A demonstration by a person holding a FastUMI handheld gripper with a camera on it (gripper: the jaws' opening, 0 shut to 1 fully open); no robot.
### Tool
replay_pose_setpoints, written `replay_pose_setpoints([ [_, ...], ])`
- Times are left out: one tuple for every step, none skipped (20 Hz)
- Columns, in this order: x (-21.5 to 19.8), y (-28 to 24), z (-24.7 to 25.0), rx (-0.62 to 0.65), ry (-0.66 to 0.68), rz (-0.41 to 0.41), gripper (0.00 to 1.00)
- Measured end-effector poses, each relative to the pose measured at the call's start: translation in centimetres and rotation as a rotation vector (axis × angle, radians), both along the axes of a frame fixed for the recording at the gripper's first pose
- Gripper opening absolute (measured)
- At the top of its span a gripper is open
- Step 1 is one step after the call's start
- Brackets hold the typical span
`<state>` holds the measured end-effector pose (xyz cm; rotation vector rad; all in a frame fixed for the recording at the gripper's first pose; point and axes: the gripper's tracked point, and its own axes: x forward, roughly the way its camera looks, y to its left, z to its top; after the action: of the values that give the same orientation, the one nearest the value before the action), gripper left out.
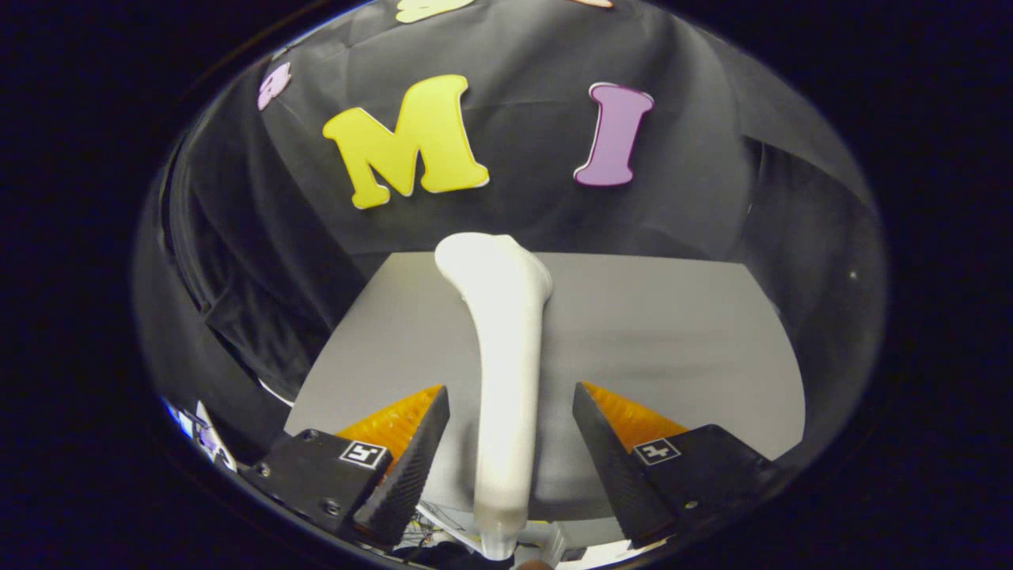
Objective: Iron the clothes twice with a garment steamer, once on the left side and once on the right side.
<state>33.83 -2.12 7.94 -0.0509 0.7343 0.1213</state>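
Note:
A white garment steamer (506, 348) lies along the grey tabletop (673, 332), its broad head (495, 265) pointing away towards the far edge and its slim handle running back towards me. My gripper (510, 389) is open, and the handle passes between the two fingers. A clear gap shows on each side of the handle, so neither finger touches it. The handle's near end reaches past the table's front edge, below the fingers. I see no garment on the table.
The black cloth wall (696, 158) hangs right behind the table's far edge and wraps round both sides. Left of the table's near corner, lower down, sit some small white and blue items (198, 431). Cables (443, 526) lie under the front edge.

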Motion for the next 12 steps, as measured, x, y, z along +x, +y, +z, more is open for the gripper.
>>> replay_pose_setpoints([
  [0.2,-0.4,-0.4,-0.014,0.016,-0.003,0.95],
  [0.3,-0.6,-0.8,-0.021,0.037,-0.016,0.93],
  [0.4,-0.9,-1.4,-0.024,0.067,-0.034,0.91],
  [0.3,-1.0,-1.4,-0.033,0.081,-0.045,0.89],
  [0.5,-1.2,-1.3,-0.049,0.074,-0.047,0.86],
  [0.5,-1.0,-1.8,-0.054,0.088,-0.051,0.81],
  [0.5,-1.0,-1.7,-0.061,0.081,-0.049,0.75],
  [0.3,-1.0,-1.9,-0.071,0.077,-0.058,0.71],
  [0.4,-0.7,-2.0,-0.069,0.082,-0.055,0.67],
  [0.4,-0.5,-2.0,-0.054,0.076,-0.061,0.58],
  [0.6,-0.5,-1.8,-0.057,0.076,-0.072,0.5],
  [0.6,-0.5,-1.9,-0.063,0.079,-0.075,0.42],
])
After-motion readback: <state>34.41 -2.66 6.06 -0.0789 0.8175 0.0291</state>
